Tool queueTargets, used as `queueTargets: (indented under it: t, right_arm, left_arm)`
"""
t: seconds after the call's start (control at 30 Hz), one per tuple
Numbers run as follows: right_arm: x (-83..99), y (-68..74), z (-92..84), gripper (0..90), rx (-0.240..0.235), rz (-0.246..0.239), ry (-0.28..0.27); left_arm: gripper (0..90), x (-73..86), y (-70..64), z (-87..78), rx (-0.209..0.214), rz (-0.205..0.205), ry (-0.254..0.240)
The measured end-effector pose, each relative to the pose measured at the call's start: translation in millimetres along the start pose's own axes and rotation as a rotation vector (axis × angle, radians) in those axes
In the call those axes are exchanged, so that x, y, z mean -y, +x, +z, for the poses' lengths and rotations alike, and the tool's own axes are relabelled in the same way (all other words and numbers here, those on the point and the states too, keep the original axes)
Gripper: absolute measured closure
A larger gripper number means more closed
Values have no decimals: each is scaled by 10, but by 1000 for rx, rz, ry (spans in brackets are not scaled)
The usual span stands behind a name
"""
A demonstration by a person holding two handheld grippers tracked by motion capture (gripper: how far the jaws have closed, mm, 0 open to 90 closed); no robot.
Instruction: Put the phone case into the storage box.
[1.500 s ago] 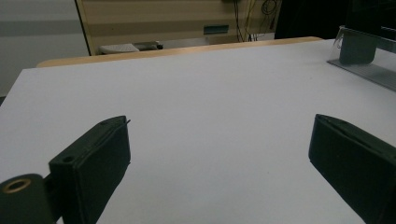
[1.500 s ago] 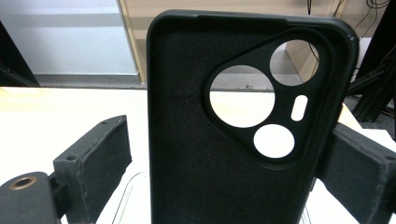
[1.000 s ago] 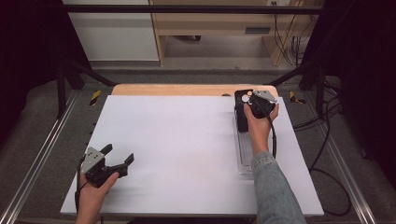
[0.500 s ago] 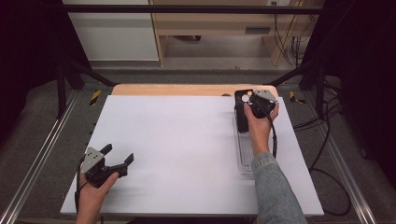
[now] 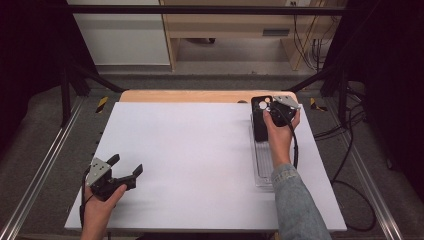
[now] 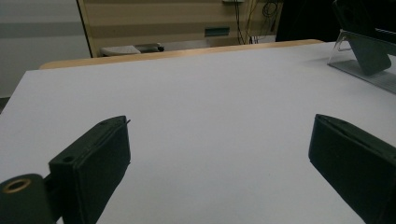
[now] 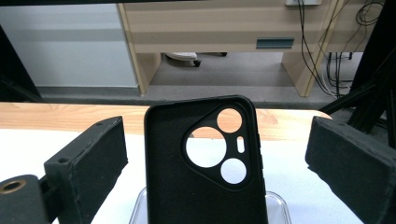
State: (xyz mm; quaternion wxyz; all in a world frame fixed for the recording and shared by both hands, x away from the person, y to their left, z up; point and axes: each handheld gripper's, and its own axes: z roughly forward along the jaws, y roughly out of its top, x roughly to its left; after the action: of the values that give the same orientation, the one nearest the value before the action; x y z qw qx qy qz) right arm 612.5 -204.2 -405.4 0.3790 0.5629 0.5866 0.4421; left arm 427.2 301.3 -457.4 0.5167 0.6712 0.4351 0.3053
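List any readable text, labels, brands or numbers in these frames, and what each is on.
None readable.
Black phone case: inner face plain, just camera cutouts, no brand or print.
Clear tray under it: no markings to be seen.
Right gripper and left gripper: no lettering visible.
Grey plate on the wooden furniture: too small to tell if it carries text.

High view overlooks the table (image 5: 200, 150); claw views skim it, facing forward
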Motion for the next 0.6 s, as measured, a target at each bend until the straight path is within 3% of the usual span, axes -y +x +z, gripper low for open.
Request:
queueTargets:
  t: [0.6]
  right_arm:
    - [-9,-6,-31,68,-8,1,22]
  left_arm:
    - [56,1,1,1,-1,1,1]
